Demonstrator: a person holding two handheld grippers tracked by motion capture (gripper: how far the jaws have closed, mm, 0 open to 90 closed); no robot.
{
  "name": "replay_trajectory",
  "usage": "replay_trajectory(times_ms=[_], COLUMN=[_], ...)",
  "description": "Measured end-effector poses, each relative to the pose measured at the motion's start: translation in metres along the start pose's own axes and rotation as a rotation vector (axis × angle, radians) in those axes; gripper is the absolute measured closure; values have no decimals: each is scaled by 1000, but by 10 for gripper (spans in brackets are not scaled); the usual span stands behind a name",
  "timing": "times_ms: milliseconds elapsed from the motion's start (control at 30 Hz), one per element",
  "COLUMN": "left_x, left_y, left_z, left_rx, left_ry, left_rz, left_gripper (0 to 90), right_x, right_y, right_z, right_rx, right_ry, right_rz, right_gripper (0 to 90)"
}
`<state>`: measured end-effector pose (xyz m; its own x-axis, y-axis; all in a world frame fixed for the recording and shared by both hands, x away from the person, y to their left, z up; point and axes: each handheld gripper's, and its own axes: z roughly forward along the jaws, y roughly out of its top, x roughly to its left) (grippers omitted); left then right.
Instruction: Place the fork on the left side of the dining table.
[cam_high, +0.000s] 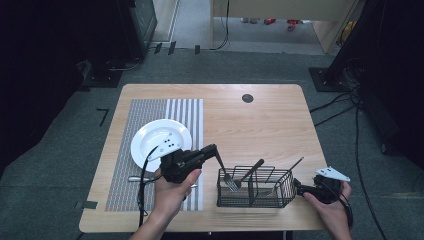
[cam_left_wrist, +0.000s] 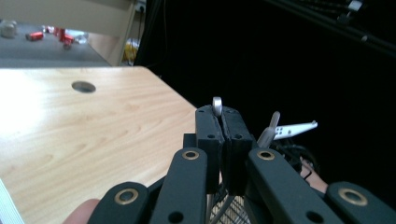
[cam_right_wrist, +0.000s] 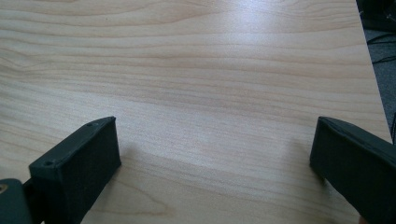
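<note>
- Your left gripper (cam_high: 216, 150) was clamped on the handle of a fork (cam_high: 226, 172), whose tines still sat inside the wire basket (cam_high: 254, 189).
- By my judgement, the lift out was barely begun; the plate (cam_high: 161, 142) on the striped mat (cam_high: 150, 150) held nothing.
- The fork looked slim and shiny; its rounded handle end (cam_left_wrist: 217, 105) poked above the pads.
- Your right gripper (cam_high: 305, 190) sat beside the basket, jaws wide, holding nothing.
- Two more utensils leaned in the basket.

The high view looks forward and down from above the person's side, taking in the whole desk (cam_high: 260, 115). The left gripper view rides low, looking across the desk's far corner with its round hole (cam_left_wrist: 84, 86). The right gripper view sits close above bare desktop wood.
</note>
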<state>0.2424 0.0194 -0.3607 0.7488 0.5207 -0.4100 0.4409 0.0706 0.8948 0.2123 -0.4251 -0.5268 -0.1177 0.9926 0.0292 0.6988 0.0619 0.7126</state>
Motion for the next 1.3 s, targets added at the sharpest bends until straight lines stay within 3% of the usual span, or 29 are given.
replay_trajectory(times_ms=[333, 833, 967, 1167, 1300], left_x=[4, 16, 31, 50, 64], left_y=[28, 54, 57, 57, 54], left_z=[-23, -47, -50, -51, -49], left_rx=[-77, -178, -203, -214, -222], left_ry=[-15, 31, 61, 130, 170], left_rz=[-14, -10, -34, -27, -42], left_gripper=[888, 889, 889, 889, 889], right_x=[0, 0, 0, 0, 0], right_y=[0, 0, 0, 0, 0], right_z=[0, 0, 0, 0, 0], right_rx=[0, -1, -1, 0, 0], right_ry=[0, 0, 0, -1, 0], right_rz=[0, -1, -1, 1, 0], right_gripper=[13, 13, 13, 13, 13])
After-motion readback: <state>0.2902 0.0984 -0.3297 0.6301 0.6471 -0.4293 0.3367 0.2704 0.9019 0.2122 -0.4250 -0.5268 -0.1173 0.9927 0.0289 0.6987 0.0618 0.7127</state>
